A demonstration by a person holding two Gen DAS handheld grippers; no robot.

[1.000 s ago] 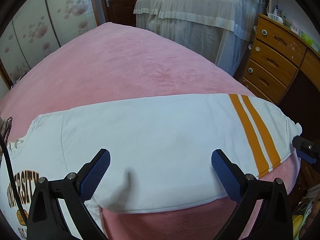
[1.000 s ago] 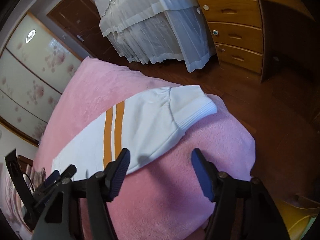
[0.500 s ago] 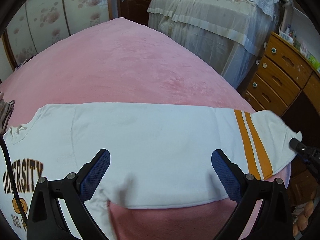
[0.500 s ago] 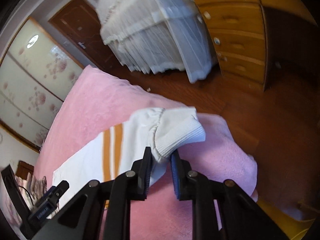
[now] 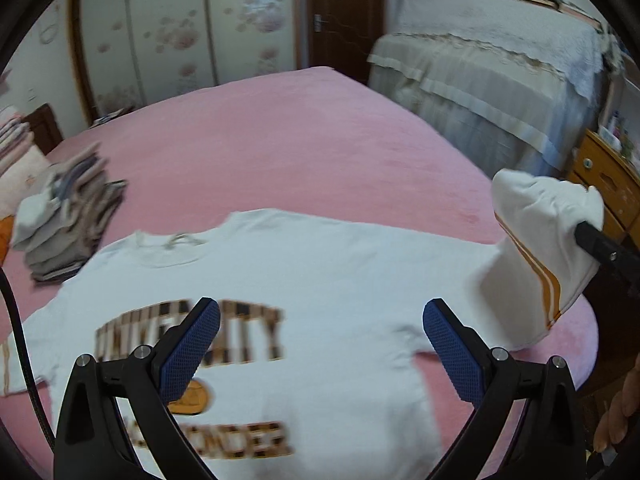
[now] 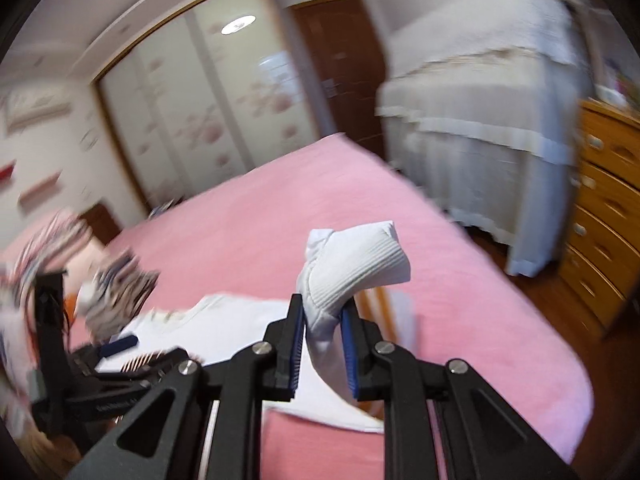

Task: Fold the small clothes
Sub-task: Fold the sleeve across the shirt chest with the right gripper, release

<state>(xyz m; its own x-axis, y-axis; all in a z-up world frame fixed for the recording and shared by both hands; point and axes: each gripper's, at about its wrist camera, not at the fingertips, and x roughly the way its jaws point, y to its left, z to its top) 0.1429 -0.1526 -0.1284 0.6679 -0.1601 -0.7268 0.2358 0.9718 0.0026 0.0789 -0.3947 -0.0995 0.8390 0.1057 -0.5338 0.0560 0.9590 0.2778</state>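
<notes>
A pink blanket (image 5: 304, 152) covers the bed. At its far left sits a stack of folded clothes (image 5: 72, 216). Beyond it stand flowered wardrobe doors (image 5: 180, 40) and a dark wooden door (image 5: 344, 16). To the right are a cloth-draped bed (image 5: 500, 76) and a wooden chest of drawers (image 6: 608, 216).

One white sweatshirt (image 5: 320, 280) lies on one pink bed (image 5: 280, 152). One stack of folded clothes (image 5: 72, 224) sits beside it. Two orange stripes (image 5: 540, 276) cross the one raised sleeve (image 6: 352, 264). Two grippers, each with two blue-padded fingers (image 5: 192, 352).
</notes>
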